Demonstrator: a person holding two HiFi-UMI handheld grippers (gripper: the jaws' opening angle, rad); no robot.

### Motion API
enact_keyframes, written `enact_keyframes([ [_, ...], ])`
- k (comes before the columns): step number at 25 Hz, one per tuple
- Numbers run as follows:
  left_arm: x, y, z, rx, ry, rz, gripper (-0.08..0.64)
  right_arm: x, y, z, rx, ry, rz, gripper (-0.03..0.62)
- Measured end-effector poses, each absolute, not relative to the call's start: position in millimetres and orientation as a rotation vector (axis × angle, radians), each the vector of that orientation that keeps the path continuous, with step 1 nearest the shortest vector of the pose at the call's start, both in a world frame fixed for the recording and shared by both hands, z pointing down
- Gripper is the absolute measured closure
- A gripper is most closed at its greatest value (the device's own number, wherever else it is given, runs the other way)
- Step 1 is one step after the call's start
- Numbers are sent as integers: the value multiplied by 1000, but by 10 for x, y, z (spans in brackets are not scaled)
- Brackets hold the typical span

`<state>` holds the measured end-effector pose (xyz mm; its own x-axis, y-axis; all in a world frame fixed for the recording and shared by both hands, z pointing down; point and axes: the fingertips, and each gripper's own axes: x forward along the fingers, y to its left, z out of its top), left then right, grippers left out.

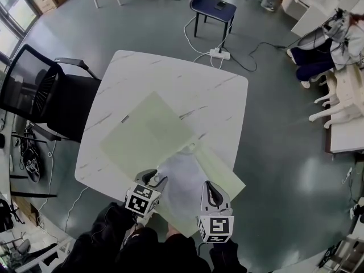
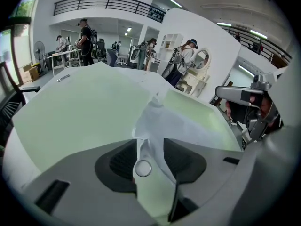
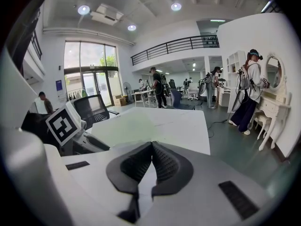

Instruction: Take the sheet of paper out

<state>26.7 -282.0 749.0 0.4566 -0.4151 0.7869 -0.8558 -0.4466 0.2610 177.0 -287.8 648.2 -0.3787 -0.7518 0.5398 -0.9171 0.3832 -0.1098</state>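
A pale green folder (image 1: 145, 131) lies open on the white marble table (image 1: 222, 95). A white sheet of paper (image 1: 181, 187) rests on the folder's near flap, rumpled at its far end. My left gripper (image 1: 154, 180) is at the sheet's left edge. In the left gripper view the paper (image 2: 176, 124) runs between the jaws of that gripper (image 2: 149, 150), which stand apart without pinching it. My right gripper (image 1: 210, 190) is at the sheet's right edge. Seen in its own view, the right gripper (image 3: 151, 146) has its tips together, shut on the paper's edge.
A black office chair (image 1: 40, 90) stands at the table's left edge. A blue chair (image 1: 213, 4) and a power strip (image 1: 219, 54) with cables are on the floor beyond the far edge. People stand at desks in the background.
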Motion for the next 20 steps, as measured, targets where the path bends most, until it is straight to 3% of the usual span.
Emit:
enact_keyframes([
  [13, 243, -2876, 7546, 2047, -1099, 867, 497, 1785, -2890, 6551, 1450, -2234, 574, 575],
  [20, 269, -2889, 7532, 2060, -1101, 844, 526, 1757, -2893, 6545, 1445, -2233, 566, 575],
])
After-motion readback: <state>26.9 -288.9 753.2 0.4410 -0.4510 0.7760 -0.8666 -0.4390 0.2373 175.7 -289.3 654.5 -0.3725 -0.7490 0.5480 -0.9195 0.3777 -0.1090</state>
